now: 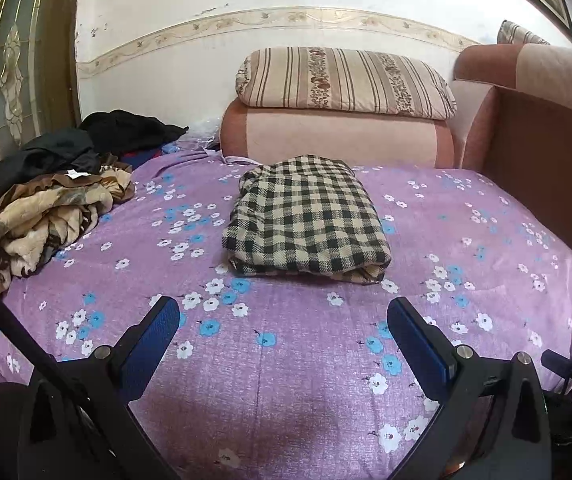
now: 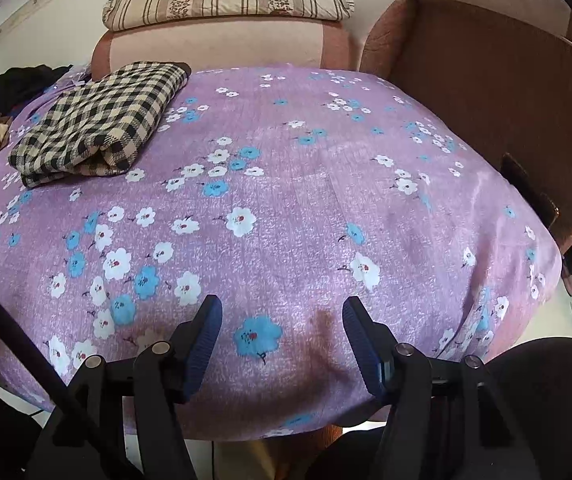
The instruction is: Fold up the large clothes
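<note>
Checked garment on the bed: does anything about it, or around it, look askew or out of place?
The checked garment lies folded in a compact bundle on the purple floral sheet. The one untidy spot is the crumpled heap of brown and black clothes at the sheet's left edge. Both the left gripper and right gripper are open and empty.

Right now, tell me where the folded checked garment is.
The folded checked garment lies centrally on the purple floral sheet in the left wrist view, before the striped pillow; the unfolded clothes pile sits to its left.

Left wrist view low over purple floral bedcover (image 1: 286, 360), facing sofa, right wrist view nearer front edge, sharing checked garment (image 1: 305, 216)
</note>
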Available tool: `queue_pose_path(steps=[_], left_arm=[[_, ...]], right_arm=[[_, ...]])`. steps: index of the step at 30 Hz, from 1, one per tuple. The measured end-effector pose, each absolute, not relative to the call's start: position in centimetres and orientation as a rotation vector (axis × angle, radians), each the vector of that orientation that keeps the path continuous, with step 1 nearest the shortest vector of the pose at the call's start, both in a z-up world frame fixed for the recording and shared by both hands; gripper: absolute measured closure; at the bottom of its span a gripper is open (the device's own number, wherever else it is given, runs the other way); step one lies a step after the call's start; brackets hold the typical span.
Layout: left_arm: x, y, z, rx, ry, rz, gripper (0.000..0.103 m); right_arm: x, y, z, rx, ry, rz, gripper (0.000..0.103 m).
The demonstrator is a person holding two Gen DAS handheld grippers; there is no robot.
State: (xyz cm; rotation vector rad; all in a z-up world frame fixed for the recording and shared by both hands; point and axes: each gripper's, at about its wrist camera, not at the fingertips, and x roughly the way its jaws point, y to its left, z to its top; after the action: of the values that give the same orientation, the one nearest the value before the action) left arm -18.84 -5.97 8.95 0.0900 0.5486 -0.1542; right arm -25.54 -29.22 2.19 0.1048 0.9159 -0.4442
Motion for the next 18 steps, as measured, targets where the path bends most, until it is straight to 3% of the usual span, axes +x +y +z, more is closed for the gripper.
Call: queue_pose_path(steps=[10,18], left_arm=[[-19.0,-5.8,8.9,0.12,0.536,-0.137,0.0],[-14.3,1.3,11.4,-0.02,0.628,0.014,0.0]], right_arm=[[-25.4,-29.1,2.7,0.098,0.901,-0.421,0.035],[-21.5,-29.6,7.5,0.152,0.828,-0.232,0.035]])
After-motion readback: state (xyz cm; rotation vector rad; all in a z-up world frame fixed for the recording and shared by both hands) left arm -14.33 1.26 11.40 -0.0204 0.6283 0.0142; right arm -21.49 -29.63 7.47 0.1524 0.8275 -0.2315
